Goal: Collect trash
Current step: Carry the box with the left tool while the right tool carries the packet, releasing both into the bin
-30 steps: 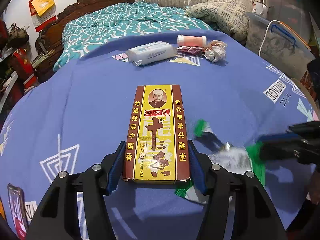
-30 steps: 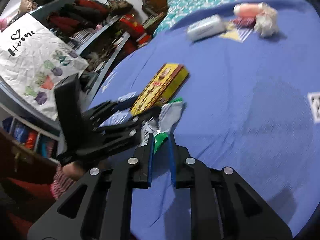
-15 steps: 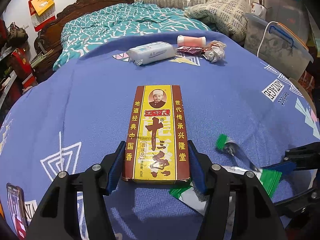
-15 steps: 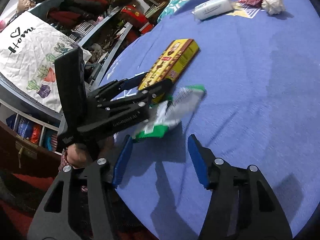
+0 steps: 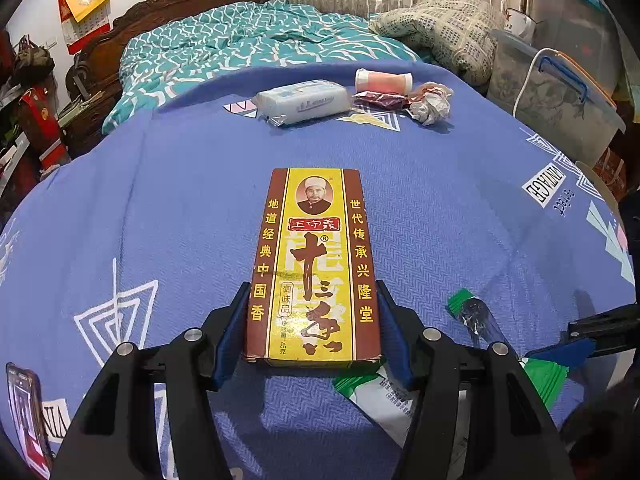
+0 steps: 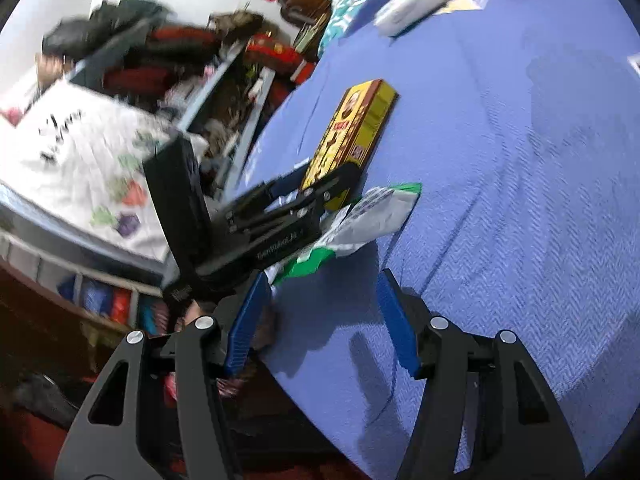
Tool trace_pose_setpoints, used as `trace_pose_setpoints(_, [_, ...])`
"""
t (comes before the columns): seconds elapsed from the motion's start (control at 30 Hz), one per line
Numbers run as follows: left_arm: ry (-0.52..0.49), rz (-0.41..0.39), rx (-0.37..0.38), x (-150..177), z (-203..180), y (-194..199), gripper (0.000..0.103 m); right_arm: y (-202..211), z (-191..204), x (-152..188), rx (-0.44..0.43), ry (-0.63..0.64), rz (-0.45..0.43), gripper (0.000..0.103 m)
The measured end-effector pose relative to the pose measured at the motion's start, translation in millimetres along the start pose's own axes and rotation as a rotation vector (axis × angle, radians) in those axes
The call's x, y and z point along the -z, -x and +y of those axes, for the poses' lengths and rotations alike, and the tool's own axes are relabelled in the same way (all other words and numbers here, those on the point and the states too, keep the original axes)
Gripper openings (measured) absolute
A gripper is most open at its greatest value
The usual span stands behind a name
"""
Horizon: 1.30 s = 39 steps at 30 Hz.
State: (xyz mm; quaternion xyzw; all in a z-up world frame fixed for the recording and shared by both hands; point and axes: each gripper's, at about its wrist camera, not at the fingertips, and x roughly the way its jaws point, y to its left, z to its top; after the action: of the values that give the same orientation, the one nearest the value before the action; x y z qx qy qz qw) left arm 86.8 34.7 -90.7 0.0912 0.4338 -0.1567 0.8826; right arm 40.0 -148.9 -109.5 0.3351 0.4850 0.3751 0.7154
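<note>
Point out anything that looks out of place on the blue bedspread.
A crumpled green-and-white wrapper lies partly under the left hand-held gripper, which clamps the yellow spice box. More litter, including a crumpled tissue, sits at the far edge.

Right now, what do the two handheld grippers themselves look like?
Both match. The left gripper has two black angular fingers with triangular cut-outs, silver round bolt heads at the joints, and blue pads lining the inner faces. The right gripper has the same black frame, silver bolts and blue pads. From the right wrist view, the left one's side carries small pale lettering, too blurred to read. No cables or sleeves show.
</note>
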Motion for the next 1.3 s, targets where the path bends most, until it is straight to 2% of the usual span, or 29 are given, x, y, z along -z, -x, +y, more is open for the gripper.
trace_pose_setpoints(0.13, [-0.002,0.000,-0.003,-0.6,-0.3,-0.7,0.056,3.6,-13.9,-5.9,-0.081,-0.105,-0.018,0.043])
trace_pose_setpoints(0.23, [-0.001,0.000,-0.003,-0.5,-0.3,-0.7,0.056,-5.3,-18.4,-4.7,-0.093,-0.145,-0.007,0.036])
trace_pose_setpoints(0.3, [0.000,0.000,-0.001,-0.6,-0.2,-0.7,0.056,-14.1,-20.3,-0.3,-0.094,-0.165,-0.005,0.025])
trace_pose_setpoints(0.33, [0.000,0.000,-0.002,-0.5,-0.4,-0.5,0.056,-16.7,-22.0,0.6,-0.099,-0.176,-0.005,0.016])
trace_pose_setpoints(0.4, [0.007,0.000,0.007,-0.9,0.9,-0.3,0.056,-19.6,-23.1,4.5,-0.130,-0.192,-0.010,0.008])
trace_pose_setpoints(0.5, [0.026,0.004,0.044,-1.0,4.6,0.4,0.056,-10.0,-21.8,10.8,-0.123,-0.184,-0.030,0.006])
trace_pose_setpoints(0.57, [0.047,0.005,0.100,-3.2,6.1,4.4,0.056,2.8,-25.6,13.8,-0.111,-0.187,-0.056,0.006])
trace_pose_setpoints(0.73, [0.036,-0.024,0.189,-21.7,-14.7,16.6,0.056,66.3,-53.0,16.0,-0.051,-0.192,-0.184,0.006])
trace_pose_setpoints(0.83, [-0.015,-0.013,0.257,-38.8,-47.6,13.9,0.056,116.2,-74.7,18.8,0.002,-0.218,-0.295,0.006])
trace_pose_setpoints(0.97, [-0.141,0.004,0.325,-63.8,-115.3,4.9,0.056,201.8,-103.5,35.5,0.112,-0.241,-0.465,0.006])
trace_pose_setpoints(1.0, [-0.193,0.013,0.367,-73.9,-146.5,1.3,0.056,227.5,-113.9,41.4,0.152,-0.247,-0.512,0.006])
trace_pose_setpoints(1.07, [-0.258,0.021,0.415,-84.8,-185.5,-3.2,0.056,279.7,-128.3,54.0,0.244,-0.255,-0.614,0.006])
trace_pose_setpoints(1.17, [-0.389,0.045,0.526,-106.6,-274.4,-10.9,0.056,357.6,-150.3,74.1,0.407,-0.290,-0.757,0.006])
trace_pose_setpoints(1.3, [-0.491,0.104,0.628,-127.8,-371.4,-28.4,0.056,430.5,-174.6,93.7,0.626,-0.342,-0.854,0.006])
